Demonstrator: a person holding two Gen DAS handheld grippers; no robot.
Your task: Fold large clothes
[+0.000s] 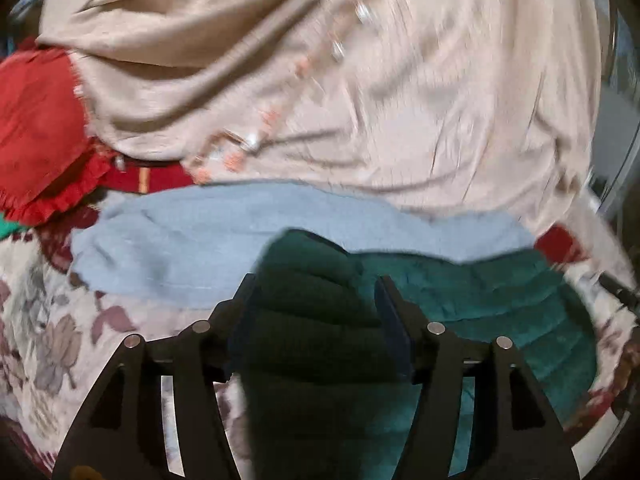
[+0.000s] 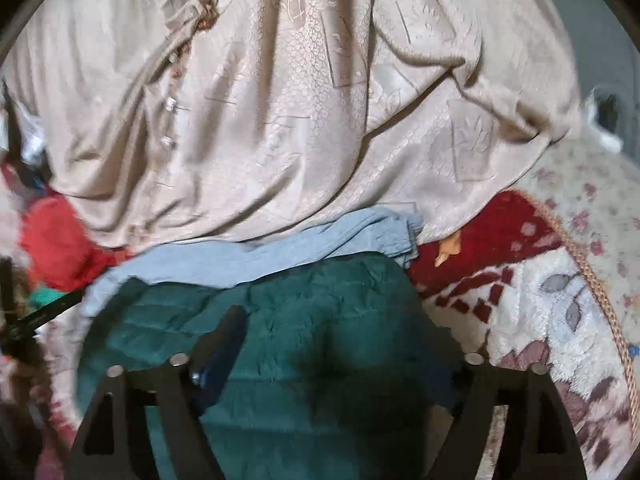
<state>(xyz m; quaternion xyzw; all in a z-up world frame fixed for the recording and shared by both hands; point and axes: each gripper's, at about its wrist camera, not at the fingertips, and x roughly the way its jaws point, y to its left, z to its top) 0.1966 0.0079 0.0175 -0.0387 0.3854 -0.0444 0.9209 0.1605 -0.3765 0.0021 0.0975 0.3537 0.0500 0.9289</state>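
Observation:
A dark green quilted garment (image 1: 500, 300) lies on the floral blanket, also in the right wrist view (image 2: 320, 320). My left gripper (image 1: 316, 292) is shut on a bunched fold of the green garment, which fills the space between its fingers. My right gripper (image 2: 340, 344) has the green garment between its fingers; only the left finger (image 2: 224, 336) shows clearly, the right one is covered by cloth. A light blue garment (image 1: 200, 240) lies just beyond the green one, also in the right wrist view (image 2: 248, 256). A large beige embroidered garment (image 1: 400, 100) is heaped behind, also in the right wrist view (image 2: 300, 120).
A red frilled cloth (image 1: 36, 128) lies at the left, also in the right wrist view (image 2: 56, 240). The floral blanket (image 1: 48, 340) with a dark red border (image 2: 500, 232) covers the surface. A braided blanket edge (image 2: 600, 288) runs at the right.

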